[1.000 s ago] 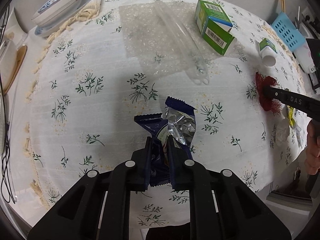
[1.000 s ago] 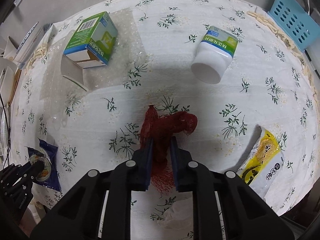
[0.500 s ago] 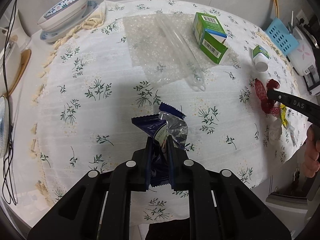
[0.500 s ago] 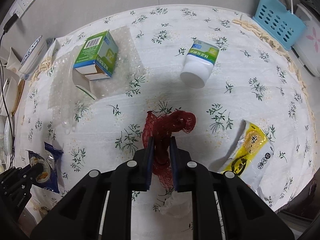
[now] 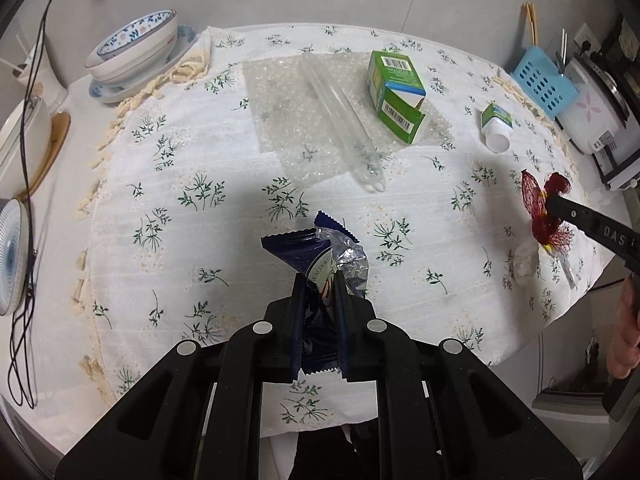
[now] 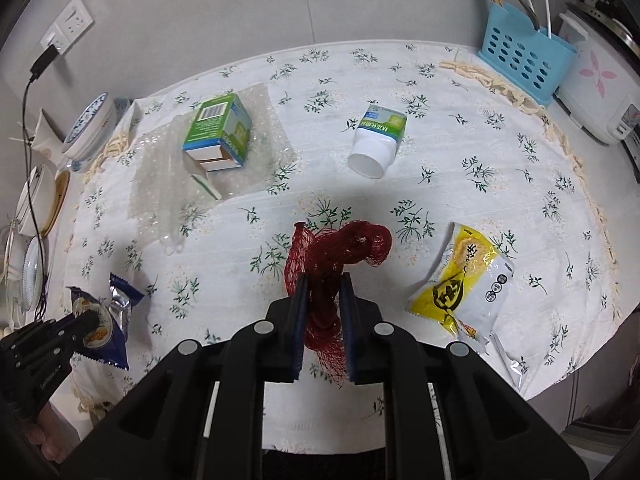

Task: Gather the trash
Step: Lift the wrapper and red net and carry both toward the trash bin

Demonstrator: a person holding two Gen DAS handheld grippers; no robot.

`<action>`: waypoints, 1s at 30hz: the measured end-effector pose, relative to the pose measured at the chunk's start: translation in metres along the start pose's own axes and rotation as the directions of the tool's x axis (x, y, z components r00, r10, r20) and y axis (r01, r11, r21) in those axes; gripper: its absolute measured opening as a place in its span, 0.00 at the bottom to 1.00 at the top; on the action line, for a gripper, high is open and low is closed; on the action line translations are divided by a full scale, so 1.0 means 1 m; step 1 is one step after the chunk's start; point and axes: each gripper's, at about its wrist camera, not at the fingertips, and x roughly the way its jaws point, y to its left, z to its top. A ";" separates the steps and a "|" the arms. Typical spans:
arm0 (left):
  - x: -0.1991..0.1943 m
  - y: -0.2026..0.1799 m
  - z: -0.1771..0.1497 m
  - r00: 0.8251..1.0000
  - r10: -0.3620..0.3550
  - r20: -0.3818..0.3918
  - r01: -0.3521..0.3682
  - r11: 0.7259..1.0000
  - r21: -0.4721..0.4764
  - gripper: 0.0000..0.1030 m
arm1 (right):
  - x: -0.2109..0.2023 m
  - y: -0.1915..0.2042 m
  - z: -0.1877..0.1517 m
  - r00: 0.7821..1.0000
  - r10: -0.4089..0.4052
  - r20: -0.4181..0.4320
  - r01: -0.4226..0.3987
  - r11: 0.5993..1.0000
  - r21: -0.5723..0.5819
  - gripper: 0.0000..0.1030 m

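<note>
Lifted higher, both jaws clamp blue wrapper (image 5: 308,256) and red net (image 6: 336,256).

I see a torn blue snack wrapper (image 5: 316,256) with silver lining, lifted and crumpled. A bunched red mesh net (image 6: 336,256) hangs above the cloth. A yellow packet (image 6: 464,280) lies flat at the table's near edge.
</note>
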 end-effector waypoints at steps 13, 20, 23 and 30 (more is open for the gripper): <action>-0.025 -0.045 -0.033 1.000 -0.006 0.026 0.006 1.000 -0.026 0.12 | -0.051 -0.019 -0.038 0.997 0.053 0.051 -0.050 0.997 -0.061 0.14; -0.035 -0.067 -0.048 0.999 -0.021 0.041 0.022 0.999 -0.024 0.12 | -0.070 -0.029 -0.057 0.995 0.082 0.063 -0.077 0.994 -0.074 0.14; -0.037 -0.075 -0.056 0.999 -0.025 0.042 0.026 0.999 -0.020 0.12 | -0.074 -0.032 -0.065 0.994 0.093 0.062 -0.089 0.994 -0.071 0.14; -0.040 -0.088 -0.072 0.999 -0.033 0.041 0.034 0.999 -0.018 0.12 | -0.081 -0.040 -0.086 0.991 0.124 0.051 -0.120 0.990 -0.068 0.14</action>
